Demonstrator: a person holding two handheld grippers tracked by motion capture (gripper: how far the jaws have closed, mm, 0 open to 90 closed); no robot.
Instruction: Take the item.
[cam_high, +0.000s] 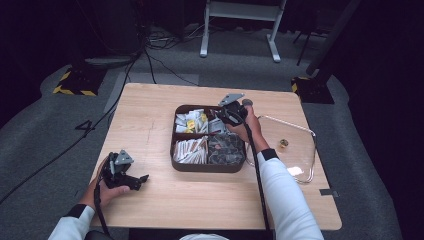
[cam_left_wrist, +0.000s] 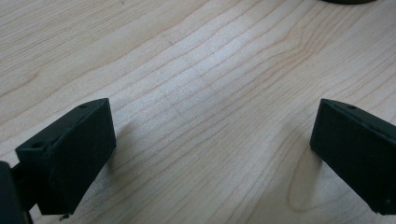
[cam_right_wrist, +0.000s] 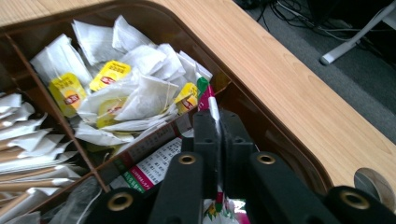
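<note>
Over the far right compartment of a brown divided tray (cam_high: 208, 168), the right gripper (cam_high: 223, 116) had its jaws pressed together on the edge of a red, white and green packet (cam_right_wrist: 214, 112), which stood on edge between them in the right gripper view. That packet sat just inside the tray's curved outer wall, with a similar printed packet (cam_right_wrist: 154, 167) lying flat below it. Beside it, across a thin divider, the neighbouring compartment was heaped with white tea bags (cam_right_wrist: 135, 95) bearing yellow tags (little slack showed between the pile and the walls). Paper sticks (cam_high: 190, 150) filled the near left compartment and dark sachets (cam_high: 226, 149) the near right one.

Beyond the tray wall ran a broad strip of bare wooden table (cam_high: 150, 115), ending at a rounded edge above grey carpet. A clear lid (cam_high: 300, 150) with a small knob lay to the tray's right, touching or just beside it, and reached close to the table's right edge.

Well apart, near the front left corner, the person's left hand (cam_high: 102, 192) rested the left gripper (cam_high: 143, 178) on the wood, its jaws wide apart with bare grain between them. Open tabletop stretched between that gripper and the tray, whose dark rim (cam_left_wrist: 348, 1) just showed at the top of the left gripper view.
</note>
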